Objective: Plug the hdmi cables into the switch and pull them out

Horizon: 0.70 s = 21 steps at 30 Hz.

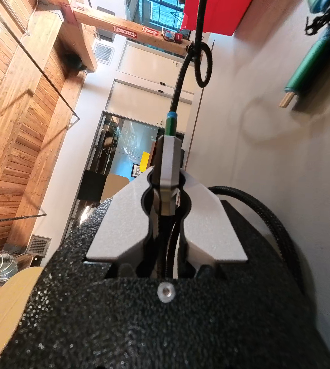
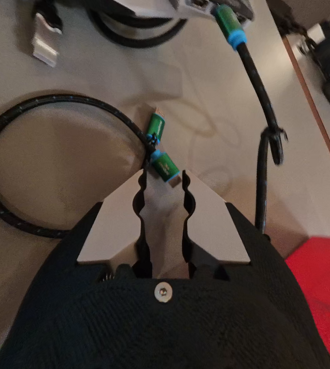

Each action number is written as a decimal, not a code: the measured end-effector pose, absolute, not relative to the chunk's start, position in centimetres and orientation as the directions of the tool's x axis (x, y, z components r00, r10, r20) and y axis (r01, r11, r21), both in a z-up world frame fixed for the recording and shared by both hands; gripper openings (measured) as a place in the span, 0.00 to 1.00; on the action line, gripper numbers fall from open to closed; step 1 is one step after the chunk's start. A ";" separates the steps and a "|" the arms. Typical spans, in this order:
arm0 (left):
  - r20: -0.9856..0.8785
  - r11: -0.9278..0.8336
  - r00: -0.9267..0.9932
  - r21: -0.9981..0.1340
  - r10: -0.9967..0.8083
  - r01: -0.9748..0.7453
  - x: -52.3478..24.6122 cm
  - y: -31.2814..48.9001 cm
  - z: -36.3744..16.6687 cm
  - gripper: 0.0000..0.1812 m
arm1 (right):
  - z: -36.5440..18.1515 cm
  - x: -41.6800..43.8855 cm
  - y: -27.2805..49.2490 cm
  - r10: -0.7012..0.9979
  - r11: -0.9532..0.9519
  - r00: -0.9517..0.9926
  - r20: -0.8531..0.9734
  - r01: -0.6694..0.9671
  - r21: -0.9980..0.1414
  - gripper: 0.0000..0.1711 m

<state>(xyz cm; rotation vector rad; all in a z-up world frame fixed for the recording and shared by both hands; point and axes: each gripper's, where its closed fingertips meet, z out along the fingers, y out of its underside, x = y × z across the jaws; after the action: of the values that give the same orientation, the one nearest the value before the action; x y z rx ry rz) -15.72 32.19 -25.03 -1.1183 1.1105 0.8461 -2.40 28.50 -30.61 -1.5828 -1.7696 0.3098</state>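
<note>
Left tool (image 1: 165, 191) is clamped on the switch (image 1: 167, 175), a small silver box held up off the worktop (image 2: 100, 79). One cable (image 1: 182, 83) is plugged into the switch's far end; its green plug (image 1: 169, 125) with a blue collar is seated there, and the braided cord runs away from the switch with a small loop tied in it. A second black cord (image 1: 239, 199) curves out from behind the switch on the right; where it ends is hidden.

Right tool (image 2: 164, 175) is empty, fingers spread, hovering over the worktop and aimed at a coiled cable (image 2: 20, 111). That cable's two green plugs (image 2: 166, 167) lie tied together just beyond the tool's tips, both free. In the right wrist view the switch with the plugged cable shows at the top edge, well apart from the coiled cable.

Progress, as a guess: one cable in, and the coiled cable not yet picked up, so this looks like mid-task. Left to do: grab a free plug, seat it in the switch, then pull the cables out. Whether the switch has an open port facing the right tool cannot be told.
</note>
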 end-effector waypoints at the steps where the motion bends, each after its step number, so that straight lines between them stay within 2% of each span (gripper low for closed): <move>1: -0.966 0.253 0.257 -0.251 -0.009 -0.934 -15.7 32.2 -25.0 0.10 | -30.6 -1.7 28.3 0.933 0.168 0.077 0.351 0.770 -0.615 0.20; 5: -0.969 0.252 0.248 -0.243 -0.011 -0.937 -15.6 32.2 -25.1 0.10 | -32.2 0.3 25.5 0.969 -0.068 0.201 0.144 0.777 -0.625 0.16; 7: -0.969 0.251 0.248 -0.243 -0.011 -0.937 -15.6 32.2 -25.1 0.10 | -32.3 0.1 24.0 0.976 -0.165 0.219 0.005 0.750 -0.641 0.19; 10: -0.969 0.249 0.246 -0.241 -0.013 -0.938 -15.7 32.2 -25.2 0.10 | -32.5 0.1 24.3 0.965 -0.203 0.264 0.002 0.749 -0.631 0.14; 11: -0.969 0.248 0.245 -0.240 -0.012 -0.938 -15.7 32.2 -25.2 0.10 | -32.5 0.0 24.4 0.963 -0.202 0.271 0.016 0.755 -0.624 0.10; 12: -0.970 0.248 0.245 -0.240 -0.012 -0.939 -15.7 32.2 -25.2 0.10 | -32.5 -0.1 24.6 0.963 -0.187 0.268 0.039 0.763 -0.619 0.04; 15: -0.967 0.236 0.253 -0.248 -0.010 -0.940 -15.9 32.3 -25.1 0.10 | -31.9 -0.1 25.5 0.951 -0.077 0.238 0.198 0.802 -0.592 0.03; 18: -0.956 0.184 0.291 -0.283 0.021 -0.941 -17.0 32.7 -24.5 0.10 | -27.8 -0.4 27.0 0.873 0.102 0.219 0.436 0.792 -0.602 0.02; 19: -0.951 0.163 0.308 -0.299 0.033 -0.940 -17.6 32.8 -24.3 0.10 | -25.9 -0.2 27.8 0.807 0.185 0.209 0.552 0.798 -0.573 0.02; 21: -0.935 0.124 0.349 -0.341 0.053 -0.932 -18.6 33.0 -23.9 0.11 | -21.7 0.2 28.7 0.597 0.370 0.139 0.790 0.826 -0.425 0.02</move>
<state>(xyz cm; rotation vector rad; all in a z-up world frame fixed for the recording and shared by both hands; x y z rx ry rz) -18.62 33.01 -23.89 -1.2201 0.9472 0.9026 0.16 28.74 -21.71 -1.3214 -1.5524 -0.2660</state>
